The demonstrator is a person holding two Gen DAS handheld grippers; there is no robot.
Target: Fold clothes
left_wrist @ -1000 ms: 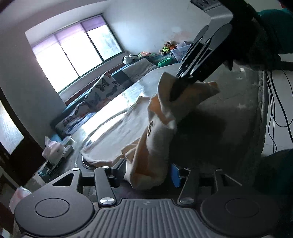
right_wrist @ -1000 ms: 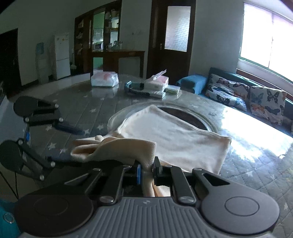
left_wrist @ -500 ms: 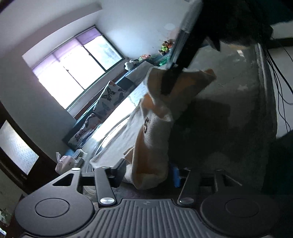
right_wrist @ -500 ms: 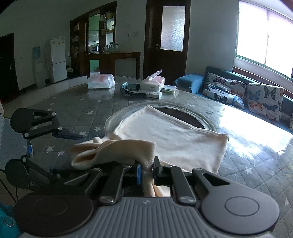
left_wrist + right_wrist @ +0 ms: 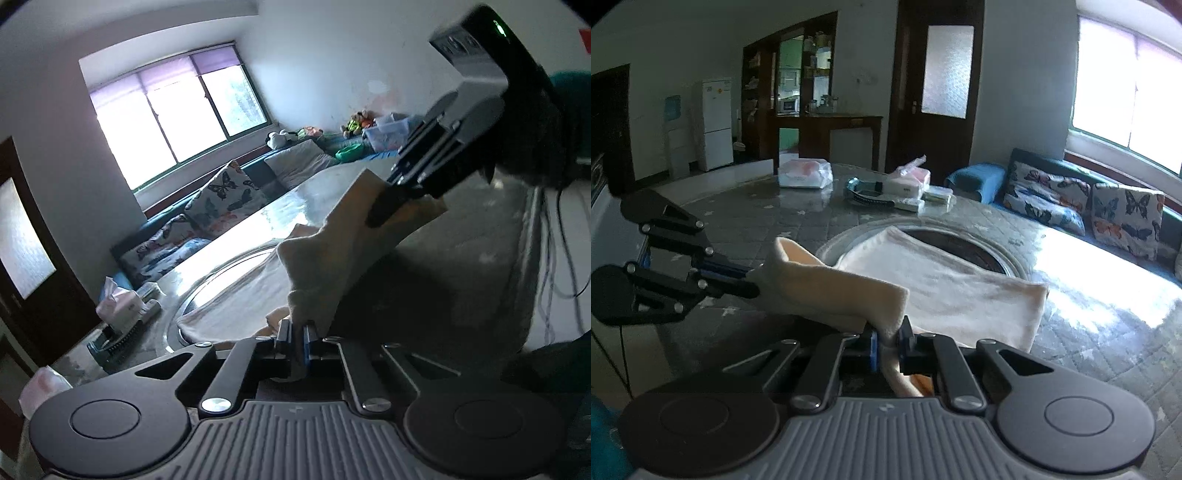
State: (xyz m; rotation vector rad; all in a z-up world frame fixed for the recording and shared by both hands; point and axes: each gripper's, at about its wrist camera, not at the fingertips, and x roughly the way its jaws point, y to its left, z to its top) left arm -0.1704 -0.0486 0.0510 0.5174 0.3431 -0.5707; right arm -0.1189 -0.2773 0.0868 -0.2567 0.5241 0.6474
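Both grippers pinch one cream garment (image 5: 938, 291): the right gripper (image 5: 888, 345) is clamped on a thick folded edge, the left gripper (image 5: 297, 341) on another. Between them the cloth hangs raised and bunched; beyond, it lies flat across the round glass turntable (image 5: 1008, 258) on the grey starred table (image 5: 757, 218).
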